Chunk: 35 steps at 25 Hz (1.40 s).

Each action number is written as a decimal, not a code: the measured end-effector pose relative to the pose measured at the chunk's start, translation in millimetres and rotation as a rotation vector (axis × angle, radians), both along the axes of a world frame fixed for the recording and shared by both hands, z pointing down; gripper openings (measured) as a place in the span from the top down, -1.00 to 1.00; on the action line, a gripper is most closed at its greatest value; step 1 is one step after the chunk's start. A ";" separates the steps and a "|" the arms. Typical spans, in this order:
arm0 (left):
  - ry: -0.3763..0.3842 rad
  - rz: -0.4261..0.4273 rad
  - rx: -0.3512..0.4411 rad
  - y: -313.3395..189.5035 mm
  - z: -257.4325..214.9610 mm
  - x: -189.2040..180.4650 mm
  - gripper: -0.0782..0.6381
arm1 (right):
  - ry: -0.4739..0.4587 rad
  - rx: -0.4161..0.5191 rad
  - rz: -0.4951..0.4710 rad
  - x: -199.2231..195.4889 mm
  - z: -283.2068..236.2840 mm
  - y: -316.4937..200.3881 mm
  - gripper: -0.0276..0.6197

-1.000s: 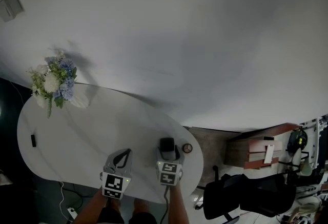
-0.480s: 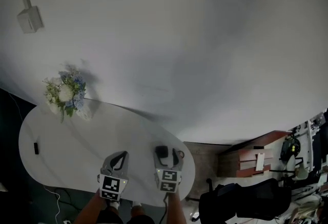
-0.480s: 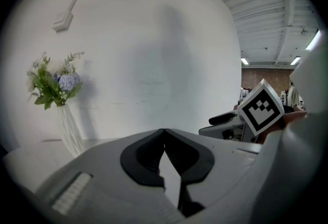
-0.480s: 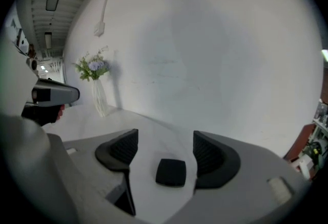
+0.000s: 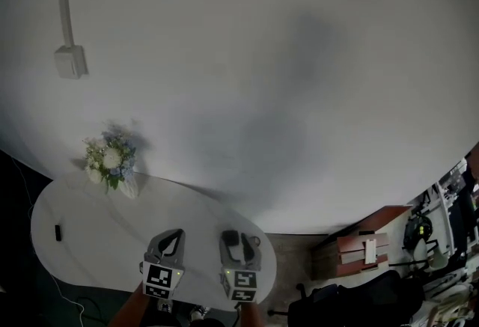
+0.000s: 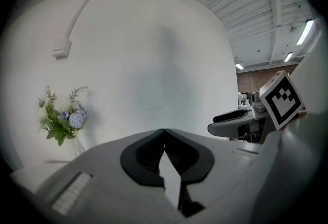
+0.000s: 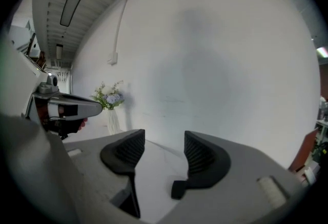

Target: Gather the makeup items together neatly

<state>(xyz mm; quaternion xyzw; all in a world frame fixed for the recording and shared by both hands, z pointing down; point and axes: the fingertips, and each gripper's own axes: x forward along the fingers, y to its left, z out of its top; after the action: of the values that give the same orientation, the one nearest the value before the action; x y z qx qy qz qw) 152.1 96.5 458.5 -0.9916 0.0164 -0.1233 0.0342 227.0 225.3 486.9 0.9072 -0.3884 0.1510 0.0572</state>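
Both grippers hang above the near edge of the white oval table (image 5: 90, 243). My left gripper (image 5: 174, 233) is shut, and in the left gripper view its dark tips (image 6: 164, 130) meet with nothing showing between them. To its right, my right gripper (image 5: 241, 237) is open. In the right gripper view its jaws (image 7: 164, 138) have just been closing, with a clear gap and nothing between them. No makeup item shows plainly in any view.
A vase of white and blue flowers (image 5: 111, 161) stands at the table's far left. A small black thing (image 5: 58, 232) lies near the left edge. A wooden cabinet (image 5: 359, 251) and a black office chair (image 5: 359, 299) stand on the right. A white wall rises behind.
Both grippers have risen and the head view has tipped up toward the wall. The small round item and the black thing seen by the right gripper a second ago no longer show.
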 end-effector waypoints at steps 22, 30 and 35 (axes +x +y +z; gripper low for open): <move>0.017 -0.025 0.009 14.3 -12.0 -9.8 0.75 | 0.056 0.022 -0.040 -19.6 -25.2 5.5 0.90; 0.017 -0.148 0.006 2.4 -8.5 -19.1 0.75 | 0.044 0.035 -0.186 -28.9 -18.6 -17.4 0.91; 0.008 -0.223 0.012 -14.3 -5.8 -36.4 0.75 | 0.041 0.046 -0.276 -39.8 -14.4 -44.6 0.91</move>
<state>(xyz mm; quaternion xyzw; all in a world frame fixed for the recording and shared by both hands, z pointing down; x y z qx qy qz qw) 115.7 82.1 452.7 -0.9839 0.1277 -0.1222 0.0262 187.2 180.7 472.5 0.8493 -0.5115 0.1140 0.0647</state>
